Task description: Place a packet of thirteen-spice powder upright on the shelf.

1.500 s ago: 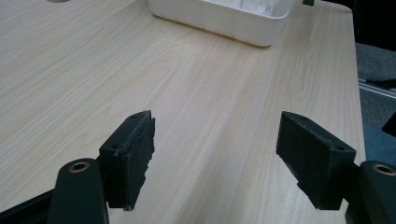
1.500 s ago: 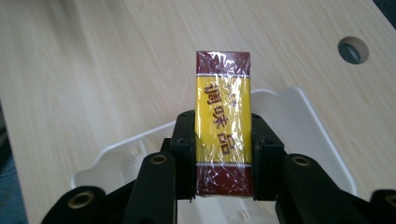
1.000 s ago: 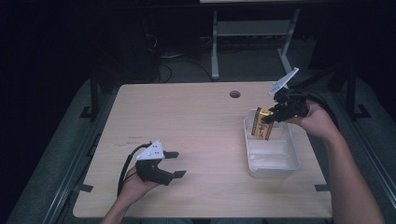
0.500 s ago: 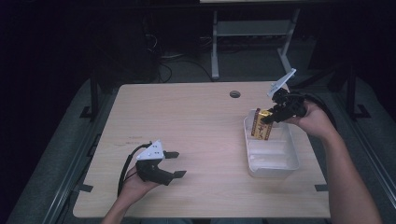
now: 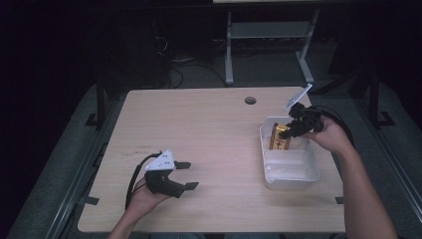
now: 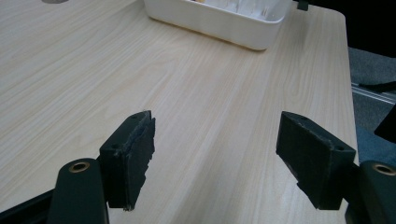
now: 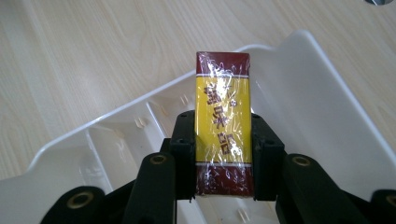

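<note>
Packet, wrapped in clear film, yellow in the middle with dark red bands at both ends and dark red characters on the yellow, pinched across its narrow sides between the jaws of the right gripper. Held lengthwise along the jaws, far end pointing to 12 o'clock in the right gripper view, above the white tray. Cannot tell from that view whether the packet touches the tray floor.

In the high view, same packet at the far end of the tray, toward 12 o'clock within it, with the right gripper coming in from 3 o'clock and the right hand wrapped round its body. Grey plate on top of that gripper tilted up toward 1 o'clock. Tray itself at 3 o'clock on the wooden table, its near part bare. Round cable hole in the tabletop at 11 o'clock from the tray.

Left gripper at 7 o'clock on the table, resting in the left hand, well apart from the tray, jaws pointing to 3 o'clock. Spread wide in the left gripper view, left gripper holding nothing, bare wood between the pads. Tray's long white wall at 12 o'clock in that view.
</note>
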The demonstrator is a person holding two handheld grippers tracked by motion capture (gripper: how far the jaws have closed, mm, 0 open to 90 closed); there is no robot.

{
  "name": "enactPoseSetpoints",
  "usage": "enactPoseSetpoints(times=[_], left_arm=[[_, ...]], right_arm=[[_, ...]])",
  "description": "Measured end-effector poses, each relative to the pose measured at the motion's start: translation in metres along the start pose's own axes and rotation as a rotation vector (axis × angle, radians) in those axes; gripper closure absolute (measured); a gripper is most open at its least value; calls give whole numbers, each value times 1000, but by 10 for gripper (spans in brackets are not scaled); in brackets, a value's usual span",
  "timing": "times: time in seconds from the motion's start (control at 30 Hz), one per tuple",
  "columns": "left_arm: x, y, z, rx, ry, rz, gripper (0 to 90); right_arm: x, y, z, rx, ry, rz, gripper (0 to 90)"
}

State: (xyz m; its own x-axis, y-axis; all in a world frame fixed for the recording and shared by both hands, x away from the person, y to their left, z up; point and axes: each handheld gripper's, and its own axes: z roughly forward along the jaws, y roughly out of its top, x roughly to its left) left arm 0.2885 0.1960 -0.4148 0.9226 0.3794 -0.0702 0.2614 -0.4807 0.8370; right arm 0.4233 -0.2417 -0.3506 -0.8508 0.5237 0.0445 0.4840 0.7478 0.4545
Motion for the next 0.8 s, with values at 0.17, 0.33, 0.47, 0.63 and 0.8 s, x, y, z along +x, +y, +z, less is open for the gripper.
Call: enactPoseSetpoints(times=[0.17,0.33,0.47,0.63,0.8], left_arm=[[0,0,0,-1,0,0,271],[0,0,0,1,0,0,271],[-1,0,1,2,-1,-1,271],[0,0,1,2,-2,-3,271],[-1,0,1,2,-2,-1,271]], right_arm=[[0,-6,6,-14,1,12,664],[0,-10,6,-7,-13,18,643],[0,-14,7,7,-29,27,618],[0,-18,7,27,-42,32,583],[0,-21,6,35,-55,31,565]])
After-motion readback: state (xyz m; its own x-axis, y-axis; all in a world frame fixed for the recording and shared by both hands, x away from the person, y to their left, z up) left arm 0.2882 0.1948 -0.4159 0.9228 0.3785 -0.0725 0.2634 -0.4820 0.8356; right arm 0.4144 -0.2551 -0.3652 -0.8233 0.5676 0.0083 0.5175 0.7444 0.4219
